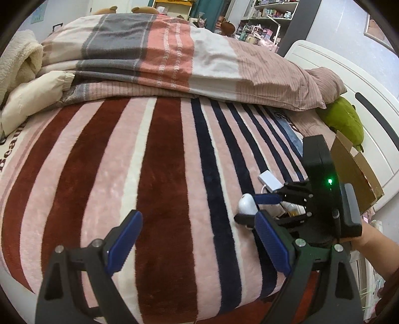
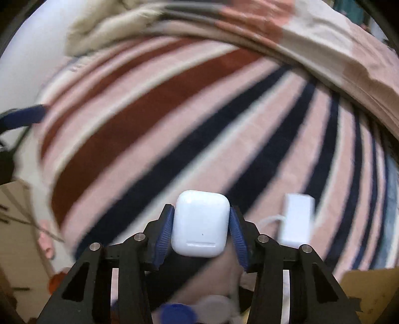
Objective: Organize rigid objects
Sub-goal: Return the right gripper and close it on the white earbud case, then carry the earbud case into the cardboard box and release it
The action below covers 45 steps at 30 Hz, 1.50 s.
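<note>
Right gripper (image 2: 201, 231) with blue pads pressed on either side of a white earbud case (image 2: 200, 224), white adapter (image 2: 297, 219) with cable just beside it on the striped blanket (image 2: 149, 139), left gripper (image 1: 192, 246) spread wide and empty above the blanket, cardboard box (image 1: 354, 169) nearby at the bed's edge

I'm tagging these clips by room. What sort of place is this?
Most likely a bedroom: a bed under a striped fleece blanket, a folded quilt piled behind it, a white headboard, and cluttered shelves beyond.

striped blanket (image 2: 174, 129) motion-blurred, cardboard box (image 2: 369, 294) cropped
</note>
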Motion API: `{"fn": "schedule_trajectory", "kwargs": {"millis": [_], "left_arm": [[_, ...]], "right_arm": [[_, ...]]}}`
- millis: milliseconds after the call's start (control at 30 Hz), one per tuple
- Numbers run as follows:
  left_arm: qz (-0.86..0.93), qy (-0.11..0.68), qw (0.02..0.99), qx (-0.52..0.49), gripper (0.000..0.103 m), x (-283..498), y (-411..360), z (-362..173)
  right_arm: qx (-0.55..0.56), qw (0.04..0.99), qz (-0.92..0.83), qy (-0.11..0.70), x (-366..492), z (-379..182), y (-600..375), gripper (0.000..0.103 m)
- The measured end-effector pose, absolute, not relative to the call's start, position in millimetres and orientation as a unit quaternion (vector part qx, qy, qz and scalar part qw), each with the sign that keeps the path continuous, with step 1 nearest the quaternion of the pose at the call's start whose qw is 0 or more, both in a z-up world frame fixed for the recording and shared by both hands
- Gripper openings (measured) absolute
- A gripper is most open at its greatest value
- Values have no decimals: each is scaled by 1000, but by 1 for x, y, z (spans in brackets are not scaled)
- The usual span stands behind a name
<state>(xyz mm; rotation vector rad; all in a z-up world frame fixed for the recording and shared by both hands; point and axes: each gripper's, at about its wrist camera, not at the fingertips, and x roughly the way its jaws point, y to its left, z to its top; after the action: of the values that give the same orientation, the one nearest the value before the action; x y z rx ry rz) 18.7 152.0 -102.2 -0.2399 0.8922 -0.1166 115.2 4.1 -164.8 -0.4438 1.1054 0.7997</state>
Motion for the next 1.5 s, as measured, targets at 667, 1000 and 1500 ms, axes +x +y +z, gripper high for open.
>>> {"fn": "schedule_trajectory", "kwargs": {"millis": [667,1000,1500], "left_arm": [[-122,419,890,-134,90,25,124,-80],[-82,450,880,-129,90,17,137,-105],[-176,435,873,-136,89,25,102,-81]], "right_arm": [[-210,776,412,429,73,-105,-12,39],[-214,735,408,498,82,-162,-11,39],[-203,757,419,459,65,-131,-14,39]]}}
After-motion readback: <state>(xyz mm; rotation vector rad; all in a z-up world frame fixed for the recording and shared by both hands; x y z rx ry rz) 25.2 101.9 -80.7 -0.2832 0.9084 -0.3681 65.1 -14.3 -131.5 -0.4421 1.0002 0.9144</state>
